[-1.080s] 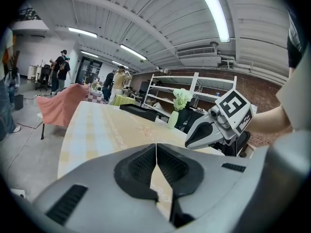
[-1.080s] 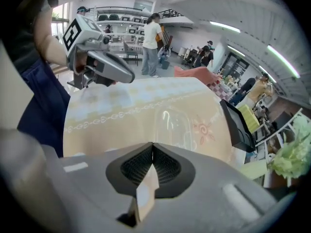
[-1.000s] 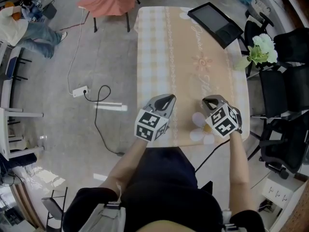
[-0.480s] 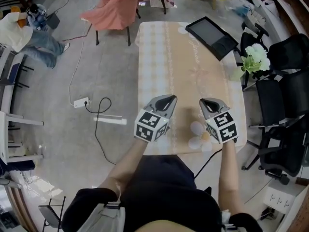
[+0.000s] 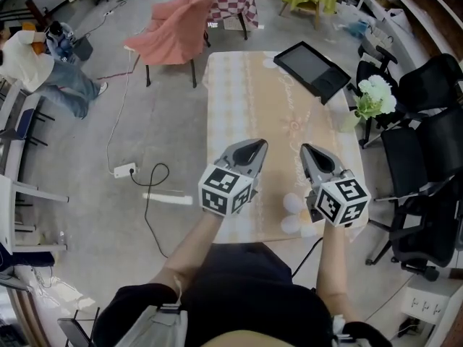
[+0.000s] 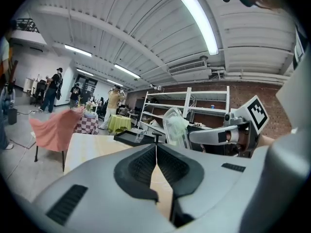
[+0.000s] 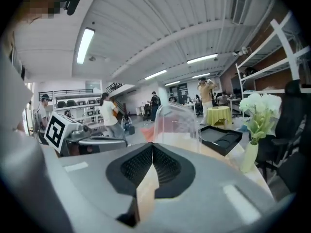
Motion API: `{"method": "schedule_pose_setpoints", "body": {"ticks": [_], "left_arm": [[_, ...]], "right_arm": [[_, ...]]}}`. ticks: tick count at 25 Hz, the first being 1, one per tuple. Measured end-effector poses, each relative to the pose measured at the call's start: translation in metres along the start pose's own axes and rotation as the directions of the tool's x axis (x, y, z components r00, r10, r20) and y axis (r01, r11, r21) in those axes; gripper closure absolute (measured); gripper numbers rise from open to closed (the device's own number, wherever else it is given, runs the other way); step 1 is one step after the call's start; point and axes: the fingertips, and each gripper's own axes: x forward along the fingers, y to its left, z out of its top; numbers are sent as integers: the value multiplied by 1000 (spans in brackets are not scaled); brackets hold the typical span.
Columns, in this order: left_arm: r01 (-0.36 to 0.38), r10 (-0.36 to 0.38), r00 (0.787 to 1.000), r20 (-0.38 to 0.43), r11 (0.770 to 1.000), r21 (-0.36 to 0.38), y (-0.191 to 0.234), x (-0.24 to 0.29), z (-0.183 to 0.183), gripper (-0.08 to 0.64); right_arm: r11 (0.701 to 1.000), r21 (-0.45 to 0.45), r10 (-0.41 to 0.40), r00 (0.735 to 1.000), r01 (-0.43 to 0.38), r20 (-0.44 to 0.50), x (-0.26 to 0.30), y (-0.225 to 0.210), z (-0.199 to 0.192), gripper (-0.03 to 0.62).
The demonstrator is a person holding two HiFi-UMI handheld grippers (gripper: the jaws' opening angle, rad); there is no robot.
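Left gripper [image 5: 254, 145]: hovering over the near end of the table, jaws pressing together, pinching nothing.
Right gripper [image 5: 310, 151]: hanging alongside, jaws likewise meeting with nothing between.
Clear thin-walled plastic cup [image 7: 177, 125]: standing on the near end of the table, close by the right gripper, touching neither tool.
Handling: probably weighing very little, buckling under a hard squeeze, slipping and tipping easily; calling for a gentle pinch across the side wall near the rim.
Surface: beige checked tablecloth with flower print [image 5: 242, 100] covering the long table, likely sliding or wrinkling under a push.
Room: black moulded tray [image 5: 312, 69] lying at the far end; white flowers in a pale vase [image 5: 372, 96] standing at the right edge; pink cloth [image 5: 177, 27] draping over a chair; people standing far off.
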Motion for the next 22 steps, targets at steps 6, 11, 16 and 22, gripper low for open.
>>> {"method": "schedule_pose_setpoints", "body": {"ticks": [6,11,16,22], "left_arm": [[13,-13,998,53,1000,7,-8,3,17,548],[6,-9,996,85,1000,27,-11,5,19,548],[10,-13,996,91,1000,30,-14,6,17,548],[21,-23,996,84,999,31,-12,9,15,548]], "right_arm": [[989,63,-142,960,131,243,-20,-7,30,584],[967,115,-253,916,228,312,-30,-12,23,584],[950,143,-310,906,279,290,-28,-15,3,584],[926,159,-376,877,343,298,-30,-21,2,584]]}}
